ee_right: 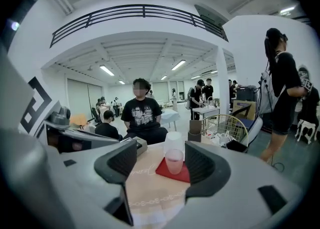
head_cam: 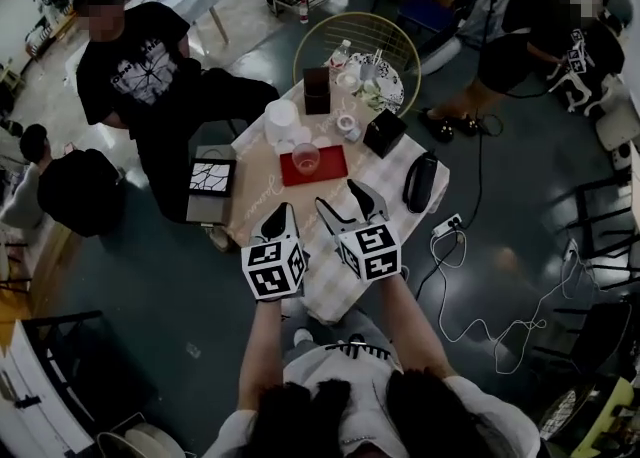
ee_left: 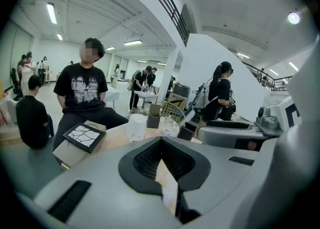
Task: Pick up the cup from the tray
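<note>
Judging the pink cup light and slick, take its mid-wall; your right gripper's fingers stand apart, left gripper's together.

Table — red tray

We wear a white short-sleeve top, on our side of the table. Over the table, left gripper & right gripper: grey shells, blk ribbed pads, b/w marker cubes.
</note>
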`<state>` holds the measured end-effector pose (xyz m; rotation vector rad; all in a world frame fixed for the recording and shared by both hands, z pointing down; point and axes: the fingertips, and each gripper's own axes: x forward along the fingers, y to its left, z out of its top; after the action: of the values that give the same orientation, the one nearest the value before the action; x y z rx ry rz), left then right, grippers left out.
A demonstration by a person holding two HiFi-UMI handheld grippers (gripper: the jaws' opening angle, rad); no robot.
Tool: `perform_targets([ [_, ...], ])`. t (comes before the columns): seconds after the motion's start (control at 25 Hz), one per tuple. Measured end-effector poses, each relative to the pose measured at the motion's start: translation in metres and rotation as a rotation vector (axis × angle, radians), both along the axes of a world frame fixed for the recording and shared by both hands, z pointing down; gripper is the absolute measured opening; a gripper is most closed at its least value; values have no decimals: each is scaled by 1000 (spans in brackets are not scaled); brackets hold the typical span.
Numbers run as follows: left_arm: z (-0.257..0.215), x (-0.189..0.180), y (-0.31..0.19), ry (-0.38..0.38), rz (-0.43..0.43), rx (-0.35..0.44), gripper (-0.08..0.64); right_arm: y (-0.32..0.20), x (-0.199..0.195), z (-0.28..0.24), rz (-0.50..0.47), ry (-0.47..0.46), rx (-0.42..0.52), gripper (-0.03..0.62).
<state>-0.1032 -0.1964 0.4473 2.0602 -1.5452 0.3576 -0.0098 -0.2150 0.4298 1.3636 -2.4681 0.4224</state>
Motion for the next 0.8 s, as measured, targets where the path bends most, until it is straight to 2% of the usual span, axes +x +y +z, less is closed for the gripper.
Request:
perform_targets([
  [0.24,27,-6,-38,-16,-72,-42,3,-48,-1,27,-43,7,-19,327],
  [0.44,56,-13,-61,-24,-114,-69,3,-81,-10,61,-78,16,10,390],
  [0.6,86,-19,-79,-25,-155,-96,3,-100,-25,99,-130,25,2,410],
  [0.8,117,-19,-99,-15,-166,-101,3,-122,-39,141,-170,53,-5,422],
])
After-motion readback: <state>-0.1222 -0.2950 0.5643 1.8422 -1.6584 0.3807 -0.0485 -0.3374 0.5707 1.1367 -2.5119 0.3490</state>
